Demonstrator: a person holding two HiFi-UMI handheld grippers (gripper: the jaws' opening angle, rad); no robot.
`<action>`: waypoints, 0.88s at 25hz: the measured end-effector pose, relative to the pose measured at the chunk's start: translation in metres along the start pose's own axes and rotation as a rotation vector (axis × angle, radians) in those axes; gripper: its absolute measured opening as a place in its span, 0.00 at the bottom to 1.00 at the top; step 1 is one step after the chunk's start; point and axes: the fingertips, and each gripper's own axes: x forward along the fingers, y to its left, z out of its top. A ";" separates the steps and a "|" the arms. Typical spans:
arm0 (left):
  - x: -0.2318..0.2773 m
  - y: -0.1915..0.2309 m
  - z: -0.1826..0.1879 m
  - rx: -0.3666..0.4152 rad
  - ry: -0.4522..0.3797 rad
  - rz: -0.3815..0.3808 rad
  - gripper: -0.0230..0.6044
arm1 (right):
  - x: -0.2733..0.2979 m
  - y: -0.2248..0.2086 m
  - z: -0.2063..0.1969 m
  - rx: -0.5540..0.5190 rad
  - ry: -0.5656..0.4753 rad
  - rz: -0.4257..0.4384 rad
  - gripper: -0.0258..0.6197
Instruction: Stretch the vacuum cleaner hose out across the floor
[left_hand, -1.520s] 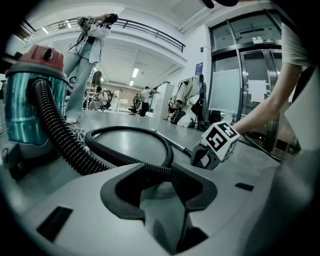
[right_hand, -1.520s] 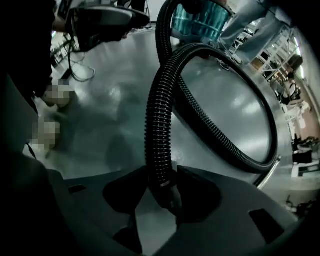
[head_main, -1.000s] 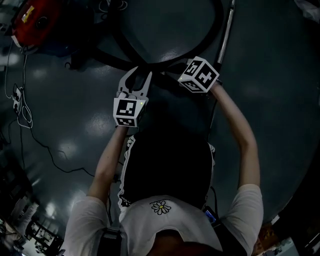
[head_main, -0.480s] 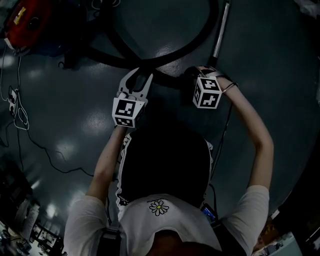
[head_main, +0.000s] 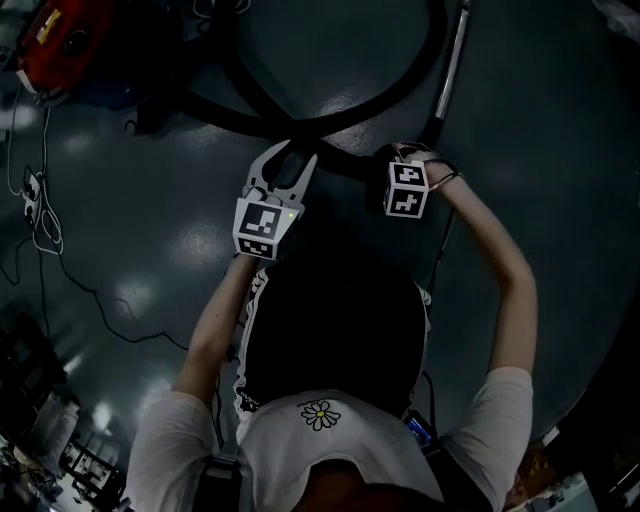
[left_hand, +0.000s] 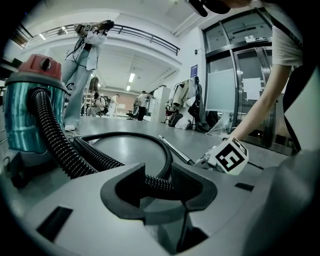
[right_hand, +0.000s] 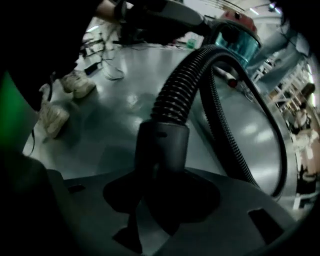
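A: Head view?
B: Shows hose (head_main: 410, 78) looped on floor by vacuum (head_main: 55, 40), with left gripper (head_main: 295, 152) and right gripper (head_main: 405, 157) down at its near bend. Not stretched yet.
A: Left gripper view?
B: Half spread, pinching nothing; sees hose crossing just past tips.
A: Right gripper view?
B: Just opened, straddling cuff (right_hand: 162, 145), no squeeze visible. Leaves grab and whole pull.

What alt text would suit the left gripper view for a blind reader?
Seen through the open left tongs, a ribbed black hose loops across a grey floor from a teal vacuum cleaner at left. A person's arm reaches down at right.
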 end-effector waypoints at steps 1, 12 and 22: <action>0.000 -0.001 0.002 0.011 -0.004 -0.001 0.27 | 0.004 0.001 0.005 0.051 0.006 0.013 0.34; -0.021 0.036 0.022 0.019 -0.083 0.107 0.27 | -0.054 -0.100 0.111 0.612 -0.325 -0.168 0.35; -0.029 0.036 0.012 0.001 -0.070 0.092 0.27 | -0.083 -0.249 0.103 1.219 -0.297 -0.344 0.36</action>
